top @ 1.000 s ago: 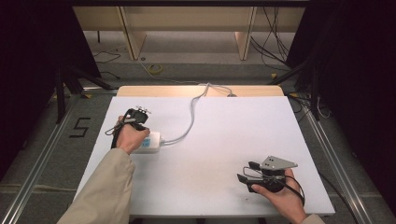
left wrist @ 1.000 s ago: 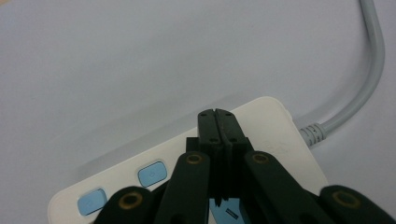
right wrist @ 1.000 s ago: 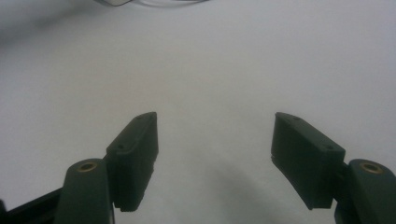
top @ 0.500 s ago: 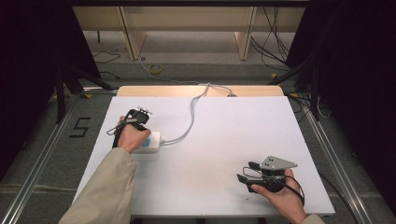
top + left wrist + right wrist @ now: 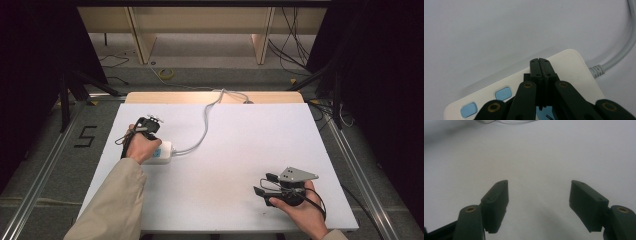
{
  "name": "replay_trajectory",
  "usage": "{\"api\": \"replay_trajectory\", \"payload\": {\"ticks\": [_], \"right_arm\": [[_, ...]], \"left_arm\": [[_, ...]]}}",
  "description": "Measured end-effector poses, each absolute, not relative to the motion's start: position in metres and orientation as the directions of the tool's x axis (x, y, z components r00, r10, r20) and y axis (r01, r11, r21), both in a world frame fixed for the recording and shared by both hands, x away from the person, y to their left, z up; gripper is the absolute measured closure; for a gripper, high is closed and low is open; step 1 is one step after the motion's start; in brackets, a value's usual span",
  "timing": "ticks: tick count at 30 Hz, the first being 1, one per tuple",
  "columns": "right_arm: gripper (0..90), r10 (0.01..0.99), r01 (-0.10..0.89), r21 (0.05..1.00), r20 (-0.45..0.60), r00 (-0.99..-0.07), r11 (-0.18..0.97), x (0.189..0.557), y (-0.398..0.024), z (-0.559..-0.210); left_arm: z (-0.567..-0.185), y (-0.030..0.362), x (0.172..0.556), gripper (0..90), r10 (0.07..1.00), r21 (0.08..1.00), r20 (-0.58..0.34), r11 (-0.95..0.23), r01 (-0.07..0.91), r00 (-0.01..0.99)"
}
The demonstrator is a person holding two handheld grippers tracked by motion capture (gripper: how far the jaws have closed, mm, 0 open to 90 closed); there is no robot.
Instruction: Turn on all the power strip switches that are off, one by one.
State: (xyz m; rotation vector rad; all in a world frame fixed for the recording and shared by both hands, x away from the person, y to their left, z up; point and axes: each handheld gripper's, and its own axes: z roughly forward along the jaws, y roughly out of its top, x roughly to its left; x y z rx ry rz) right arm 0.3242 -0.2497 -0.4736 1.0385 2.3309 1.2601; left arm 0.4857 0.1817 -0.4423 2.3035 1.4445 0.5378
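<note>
A white power strip with light blue buttons lies at the left of the white table. Its grey cord runs to the table's far edge. My left gripper hovers over the strip's top, its jaws pressed together with nothing between them. My right gripper rests low at the near right, jaws wide apart over bare table, pointing left toward the strip.
A wooden board borders the table's far edge. Beyond it are shelf legs and loose cables on the floor. A "5" mark is on the floor at left. Metal rails run along both sides.
</note>
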Motion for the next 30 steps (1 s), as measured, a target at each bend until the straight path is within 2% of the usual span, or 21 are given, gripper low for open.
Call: {"api": "replay_trajectory", "payload": {"ticks": [30], "right_arm": [[32.7,0.708,0.448,0.817,0.07,-0.703,0.364,0.3237,-0.2475,-0.4729]], "left_arm": [[-0.4446,0.1764,0.4866,90.0,0.895,0.464,0.174,-0.442,0.768,0.41]]}}
